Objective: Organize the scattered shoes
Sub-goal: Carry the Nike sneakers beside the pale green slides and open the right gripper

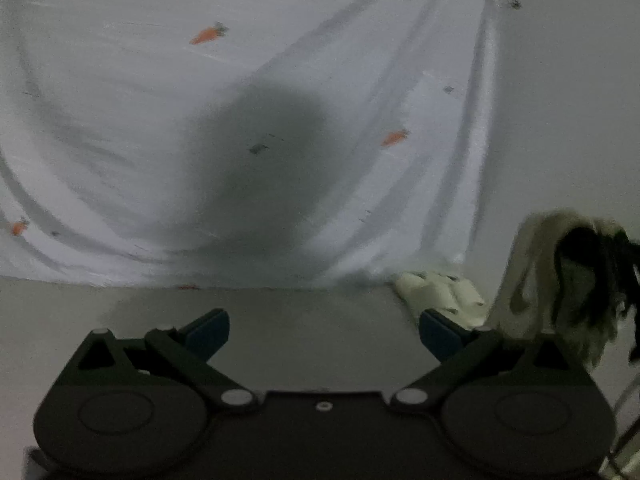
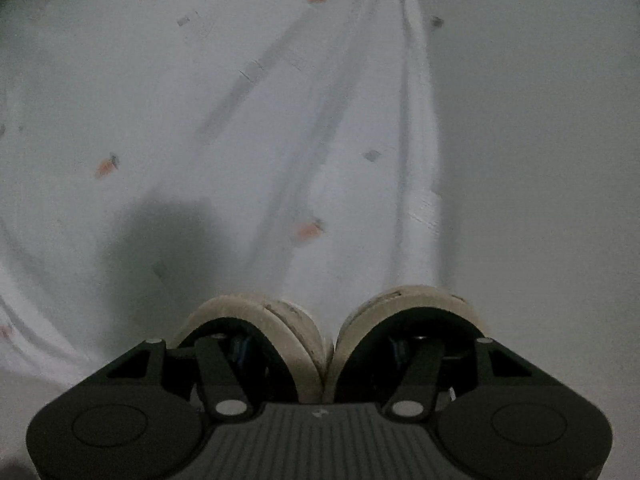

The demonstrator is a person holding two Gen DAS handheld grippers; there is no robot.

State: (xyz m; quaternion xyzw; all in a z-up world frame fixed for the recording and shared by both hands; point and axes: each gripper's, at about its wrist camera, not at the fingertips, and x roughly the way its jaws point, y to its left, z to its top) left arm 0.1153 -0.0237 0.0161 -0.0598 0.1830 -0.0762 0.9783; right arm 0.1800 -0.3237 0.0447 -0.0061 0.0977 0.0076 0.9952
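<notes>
In the right wrist view my right gripper (image 2: 326, 350) reaches into a pair of cream-white shoes with dark openings, one finger inside each shoe. The left shoe (image 2: 256, 320) and the right shoe (image 2: 408, 308) are pressed together side by side between the fingers and are carried in front of a white sheet. In the left wrist view my left gripper (image 1: 324, 330) is open and empty above a grey floor. A cream shoe or cloth item (image 1: 444, 292) lies just beyond its right fingertip (image 1: 436, 332).
A white sheet with small carrot prints (image 1: 208, 35) hangs or drapes ahead in both views and also shows in the right wrist view (image 2: 312, 230). A heap of beige and black fabric (image 1: 572, 276) sits at the right. A plain wall (image 1: 560, 120) is to the right.
</notes>
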